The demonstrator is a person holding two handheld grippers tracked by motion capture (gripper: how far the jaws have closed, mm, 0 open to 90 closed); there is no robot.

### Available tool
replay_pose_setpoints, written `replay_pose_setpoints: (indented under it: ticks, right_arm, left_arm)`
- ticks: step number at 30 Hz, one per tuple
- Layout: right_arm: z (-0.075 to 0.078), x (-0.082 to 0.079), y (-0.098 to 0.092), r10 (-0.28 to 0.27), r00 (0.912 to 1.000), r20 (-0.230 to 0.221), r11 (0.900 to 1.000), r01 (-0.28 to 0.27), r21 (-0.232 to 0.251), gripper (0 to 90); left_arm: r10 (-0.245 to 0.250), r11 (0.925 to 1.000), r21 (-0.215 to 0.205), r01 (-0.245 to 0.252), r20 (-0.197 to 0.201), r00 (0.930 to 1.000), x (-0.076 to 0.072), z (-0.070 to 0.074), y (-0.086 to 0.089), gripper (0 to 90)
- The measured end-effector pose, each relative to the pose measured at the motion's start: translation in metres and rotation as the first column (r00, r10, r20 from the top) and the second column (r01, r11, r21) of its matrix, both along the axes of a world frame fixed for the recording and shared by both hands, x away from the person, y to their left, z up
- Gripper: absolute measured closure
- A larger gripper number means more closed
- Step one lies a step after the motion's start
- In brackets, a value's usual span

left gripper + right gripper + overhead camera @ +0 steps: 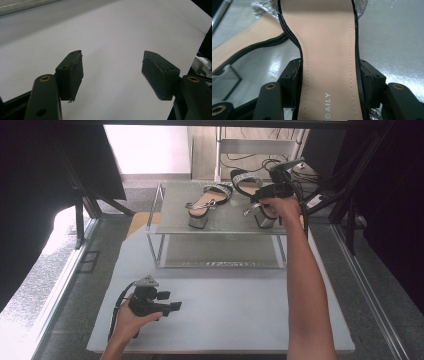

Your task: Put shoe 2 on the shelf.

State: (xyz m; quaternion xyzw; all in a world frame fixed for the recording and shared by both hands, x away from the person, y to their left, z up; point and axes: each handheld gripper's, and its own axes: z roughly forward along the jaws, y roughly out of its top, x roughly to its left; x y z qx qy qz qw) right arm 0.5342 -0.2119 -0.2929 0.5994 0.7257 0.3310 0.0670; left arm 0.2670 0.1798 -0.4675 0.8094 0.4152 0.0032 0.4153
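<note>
- A lab-style recording bay: black curtains (35,180) flank the grey table (225,320).
- Loose cables (250,160) lie on the floor behind that table.
- Black frame struts (345,205) stand beside it.

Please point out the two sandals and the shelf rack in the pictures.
Right sandal (329,62), right gripper view: on its tan insole, between the jaws.
Left sandal (206,200), high view: on its insole.
Rack (227,220), high view: on the bare top shelf between the sandals.

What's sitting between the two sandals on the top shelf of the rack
Nothing: in the high view, bare silver shelf separates the left sandal from the right sandal. The right gripper clamps the right sandal's waist.
</note>
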Motion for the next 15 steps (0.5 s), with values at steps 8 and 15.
replay_pose_setpoints:
  ticks: [8, 15]
  right_arm:
    - [-0.007, 0.009, 0.011, -0.043, 0.9982, -0.041, 0.997, 0.04, -0.072, 42.0]
    - [-0.011, 0.011, 0.02, -0.091, 0.9939, -0.063, 0.986, 0.081, -0.149, 41.6]
  left_arm:
    - [0.003, 1.0, 0.0, -0.003, 0.003, 1.0, -0.001, 0.001, 0.001, 33.7]
    - [0.014, 0.9999, -0.006, -0.014, 0.012, 0.9998, -0.004, 0.004, 0.002, 33.7]
